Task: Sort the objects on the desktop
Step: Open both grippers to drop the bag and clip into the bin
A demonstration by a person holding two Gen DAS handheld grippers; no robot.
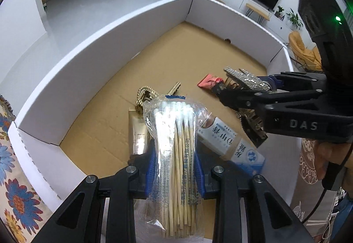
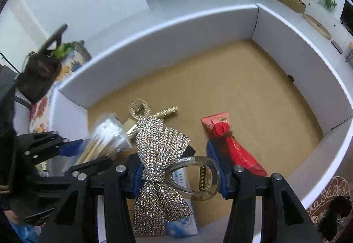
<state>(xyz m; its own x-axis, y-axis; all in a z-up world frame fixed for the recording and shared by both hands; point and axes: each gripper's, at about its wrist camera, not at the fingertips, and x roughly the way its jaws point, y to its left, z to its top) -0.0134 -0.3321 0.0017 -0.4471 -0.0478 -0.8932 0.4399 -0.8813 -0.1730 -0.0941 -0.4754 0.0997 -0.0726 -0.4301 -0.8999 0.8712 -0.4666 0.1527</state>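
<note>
Left wrist view shows the left tongs [image 1: 174, 168] closed on a clear bag of cotton swabs [image 1: 174, 150], the blue pads pressing its sides about halfway down while the cotton tips stand up over the white-walled box [image 1: 88, 51]. Right wrist view shows the right tongs [image 2: 179, 173] closed around a rhinestone bow hair claw [image 2: 158, 152], with the clear claw and its spring resting against the right-hand pad and the bow fanning out above and below the grip. Both loads hang over the near end of the cardboard floor, so the step in hand looks like dropping each one into the box. To do it well, I would lower each load close to the floor before opening, since the bag is light and slippery and the clip is held off-centre and could swing out sideways. Open floor lies toward the far wall, so carrying forward first should help. Below the tongs the near end is crowded: a gold key-shaped ornament [image 2: 152, 111], a beige tube [image 1: 138, 132], a blue-and-white carton [image 1: 229, 141] and a red wrapped packet [image 2: 229, 143] lie close together, and anything released here would likely land on them. The two tongs also sit just beside each other, so opening one may nudge the other. A floral cloth [image 1: 13, 187] covers the counter outside the box.
</note>
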